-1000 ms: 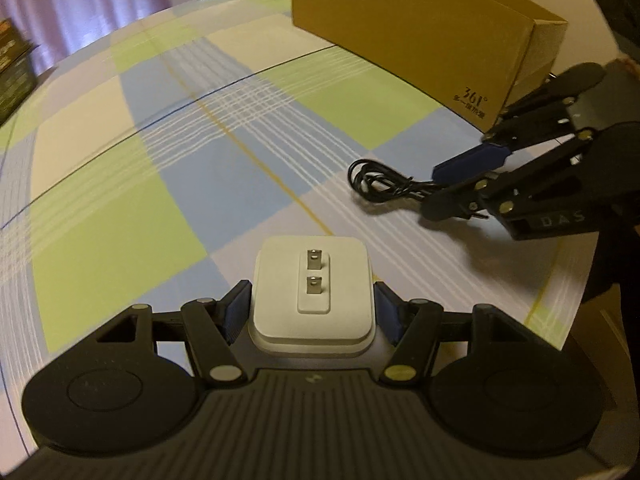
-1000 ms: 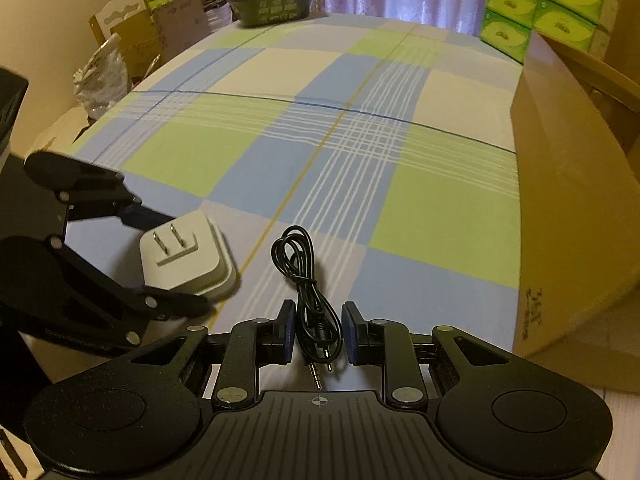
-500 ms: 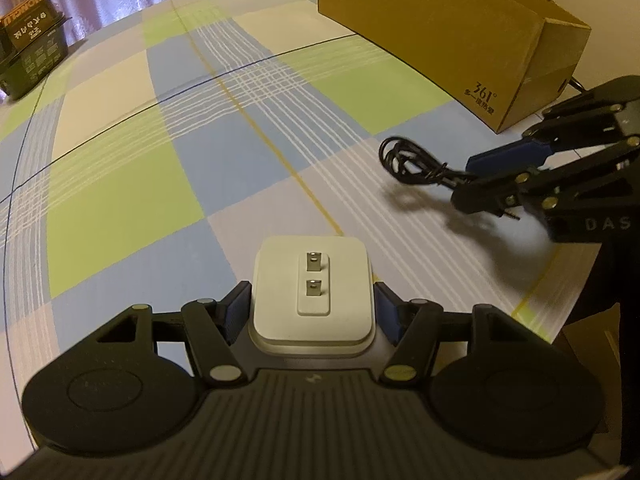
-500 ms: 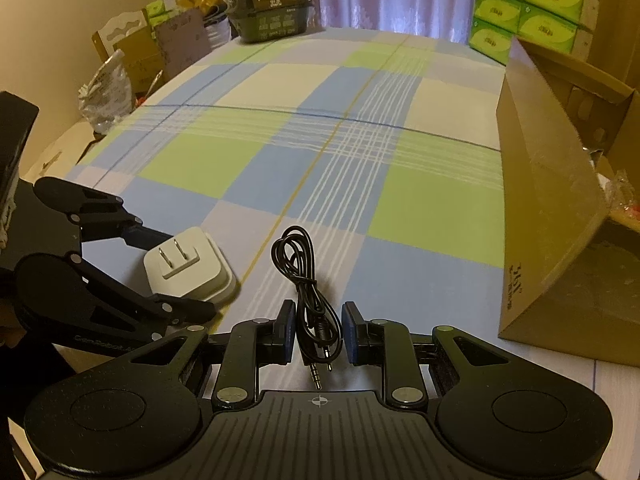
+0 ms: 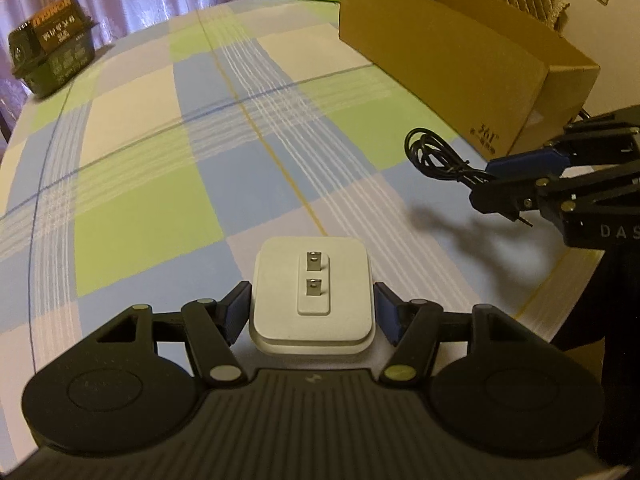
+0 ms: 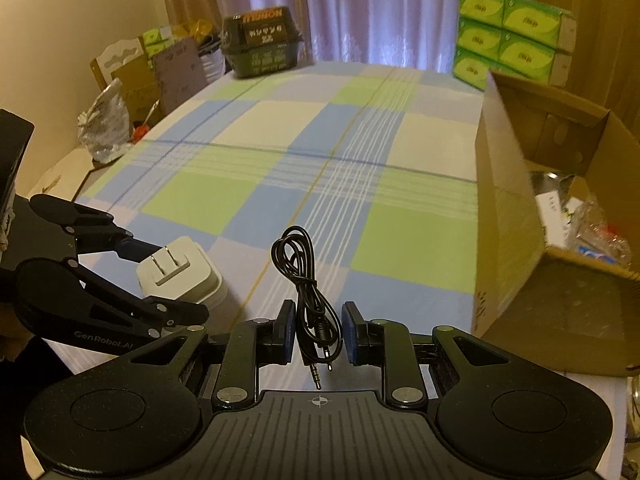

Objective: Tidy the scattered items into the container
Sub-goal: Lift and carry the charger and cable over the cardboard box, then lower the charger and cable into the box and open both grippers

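Note:
A white charger plug [image 5: 312, 292], prongs up, sits clamped between the fingers of my left gripper [image 5: 312, 314], which is shut on it above the checked tablecloth [image 5: 160, 208]. In the right wrist view this plug [image 6: 180, 276] and the left gripper [image 6: 168, 278] appear at the lower left. My right gripper [image 6: 319, 332] is shut on a coiled black audio cable [image 6: 296, 256], its jack ends pointing back at the camera. The cable [image 5: 432, 156] hangs off the cloth from the right gripper [image 5: 504, 184] and casts a shadow. An open cardboard box [image 6: 508, 232] stands at the right, with several items inside.
The same cardboard box [image 5: 440, 52] lies along the table's far right. A dark green carton [image 6: 260, 48] stands at the far edge, with green tissue packs [image 6: 512, 36] behind the box. Bags and cardboard clutter [image 6: 120, 96] stand off the table's left side.
Both grippers have risen with their loads, lifting the cable off the cloth. The box interior has come into the right wrist view, and the left wrist view has swung to show more of the far table.

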